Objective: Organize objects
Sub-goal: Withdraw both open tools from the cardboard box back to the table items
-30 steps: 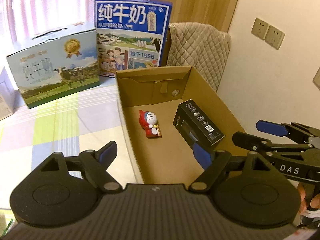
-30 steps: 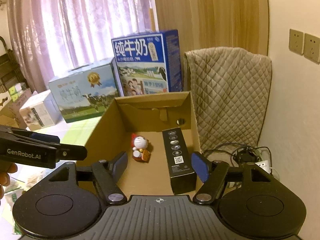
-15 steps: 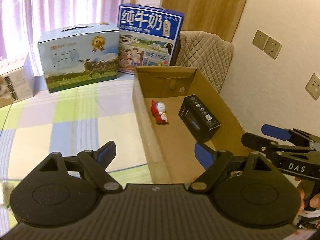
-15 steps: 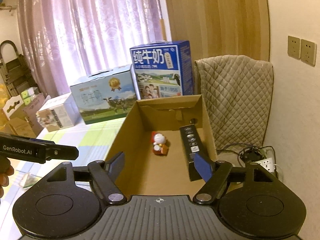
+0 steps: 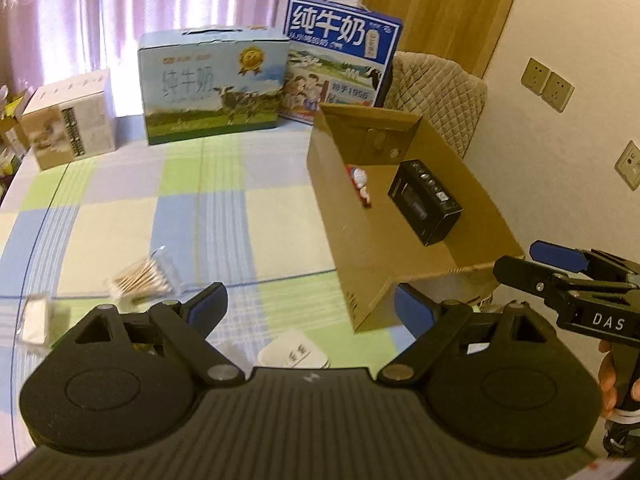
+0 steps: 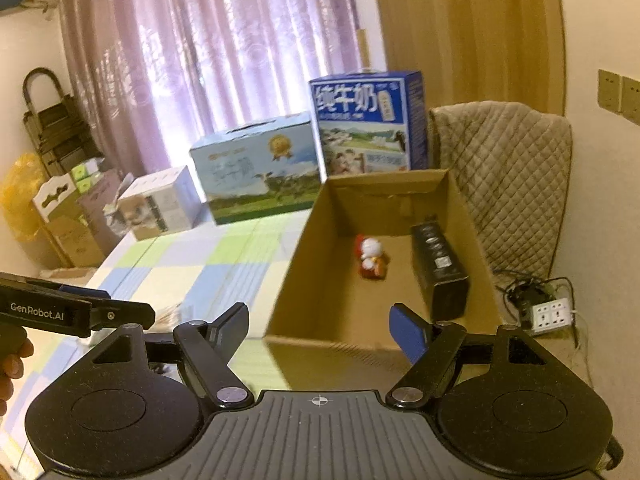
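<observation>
Both tongs stand spread wide and empty: the left gripper [image 5: 308,306] hangs above the checked tablecloth [image 5: 168,216], the right gripper [image 6: 320,326] before the near end of the cardboard box [image 6: 304,276]. From left to right in the left wrist view: a small flat packet [image 5: 35,319] at the table's near left edge; a clear pack of cotton swabs [image 5: 142,278] lying near it; a white card [image 5: 294,354] just beyond the left gripper's base. Along the far edge stand a white carton [image 5: 68,120], a pale blue milk carton [image 5: 212,88] and a dark blue milk carton [image 5: 340,60]. At right, the open cardboard box holds a red-and-white figurine [image 5: 362,186] beside its left wall and a black box [image 5: 426,204] lying toward its right wall, the two apart. A quilted chair back [image 6: 508,176] stands behind the box, and a power strip [image 6: 552,315] lies on the floor at far right.
</observation>
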